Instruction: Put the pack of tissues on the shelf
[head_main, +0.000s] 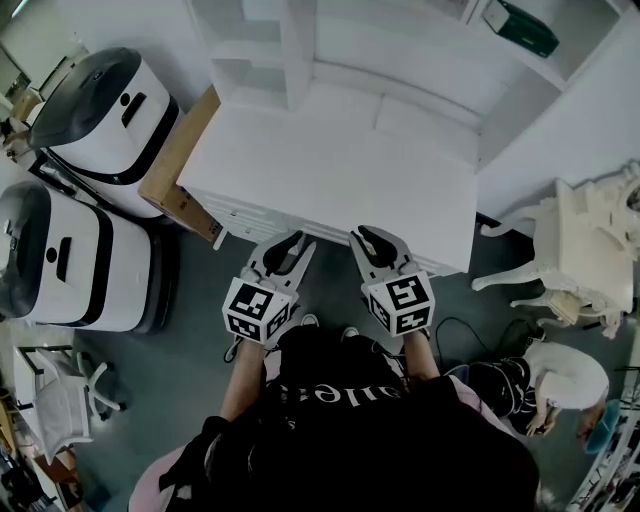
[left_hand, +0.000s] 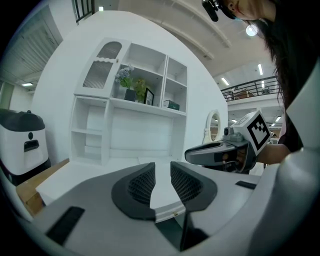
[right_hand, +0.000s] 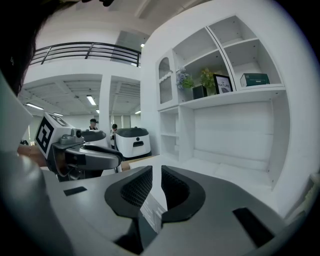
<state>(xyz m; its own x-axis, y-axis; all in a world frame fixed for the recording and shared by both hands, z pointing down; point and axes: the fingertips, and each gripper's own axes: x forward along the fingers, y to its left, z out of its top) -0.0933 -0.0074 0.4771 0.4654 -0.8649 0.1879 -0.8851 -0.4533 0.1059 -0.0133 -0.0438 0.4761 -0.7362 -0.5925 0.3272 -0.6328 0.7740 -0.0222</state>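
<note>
left gripper (head_main: 284, 245) and right gripper (head_main: 377, 240) level, side by side at the front edge of the desk (head_main: 330, 180). left jaws, ribbed black: narrow gap, empty. right jaws nearly together, empty. desk flat, matte white. white shelf (head_main: 300, 50) behind: boxy green pack (head_main: 520, 28) in right-hand cubby; plants (right_hand: 200, 80) and frame (right_hand: 223, 83) in the cubby beside it.

A white desk (head_main: 330, 170) carries a white shelf unit (head_main: 300, 40) along its back edge and stands on a dark grey floor (head_main: 190, 380). 2 white-and-grey machines (head_main: 105, 115) sit to its left, and a carved white chair (head_main: 590, 250) to its right. Strip lights (right_hand: 90, 100) glow beneath a railed balcony (right_hand: 85, 48).
</note>
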